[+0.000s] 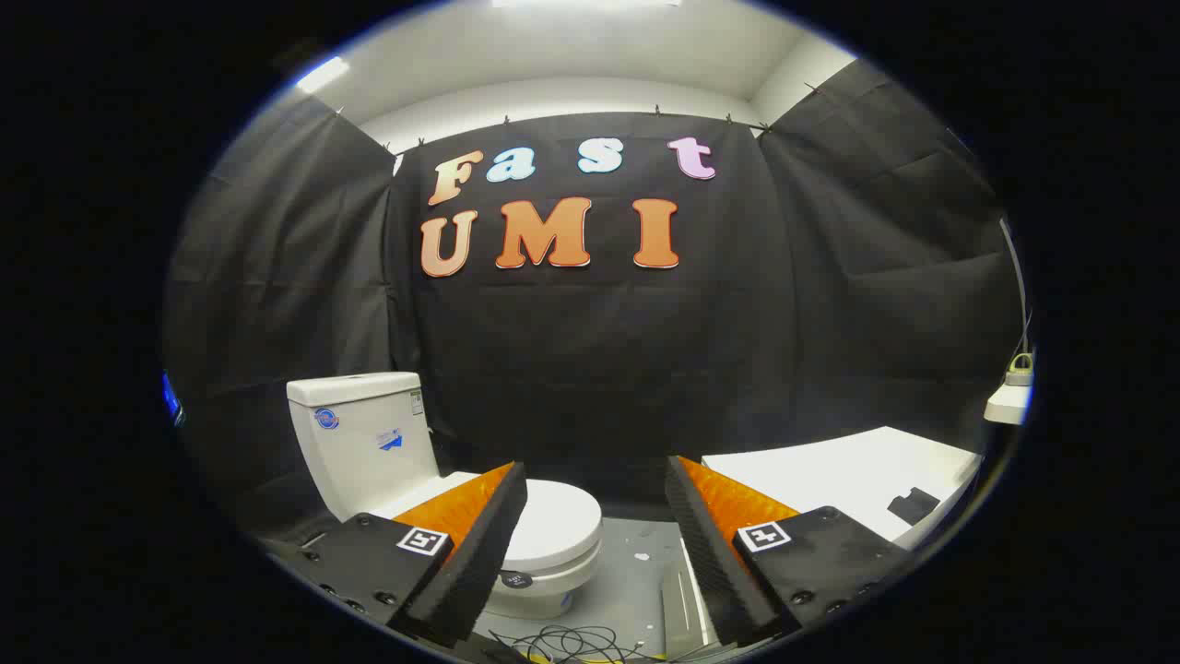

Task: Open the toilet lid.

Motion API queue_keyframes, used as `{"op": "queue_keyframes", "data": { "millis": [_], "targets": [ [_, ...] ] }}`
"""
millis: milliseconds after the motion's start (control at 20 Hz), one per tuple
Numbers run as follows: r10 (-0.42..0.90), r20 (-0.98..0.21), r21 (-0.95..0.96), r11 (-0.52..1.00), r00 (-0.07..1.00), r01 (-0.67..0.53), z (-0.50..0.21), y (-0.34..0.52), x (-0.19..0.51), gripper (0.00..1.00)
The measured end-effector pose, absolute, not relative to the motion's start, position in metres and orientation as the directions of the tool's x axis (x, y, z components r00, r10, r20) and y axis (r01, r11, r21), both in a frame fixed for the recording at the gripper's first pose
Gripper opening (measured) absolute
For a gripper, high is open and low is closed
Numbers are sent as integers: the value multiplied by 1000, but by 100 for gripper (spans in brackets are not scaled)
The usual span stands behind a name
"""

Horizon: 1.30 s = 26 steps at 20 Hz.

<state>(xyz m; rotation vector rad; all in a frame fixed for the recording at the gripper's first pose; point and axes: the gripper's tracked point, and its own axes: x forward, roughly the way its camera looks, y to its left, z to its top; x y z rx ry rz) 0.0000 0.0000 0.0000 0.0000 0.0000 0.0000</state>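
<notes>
The gripper (595, 480) is wide open and holds nothing. At the lower left stands the toilet (387, 452), its lid (553, 521) down, partly behind the left finger. Stickers on the tank (359, 433) are too small to read. A white table (848, 470) sits at the lower right.

The camera rides on the gripper (595, 516) and looks forward along its 2 fingers (479, 544), which stand spread wide apart at the near edge with nothing between them. It sits low, tilted slightly down and level. It faces the far black cloth wall (590, 350) head on. The toilet (442, 489) stands a short way ahead, left of the line of sight, partly behind the left finger. A white table (848, 475) lies to the right, beyond the right finger. Grey floor (631, 563) with loose cables (572, 641) lies nearest.
</notes>
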Motion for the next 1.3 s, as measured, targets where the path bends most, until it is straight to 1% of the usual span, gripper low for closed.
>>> {"op": "queue_keyframes", "data": {
  "millis": [1000, 1050, 1200, 1300],
  "targets": [
    [-7, -7, 27, 1000, 1000, 7, -2, -3, 0, 98],
    [-6, 8, 39, 999, 1000, 6, 3, -3, -1, 98],
    [38, 93, 101, 994, 995, -47, 28, 14, -10, 99],
    [59, 99, 112, 991, 993, -70, 27, 19, -9, 100]
  ]
}}
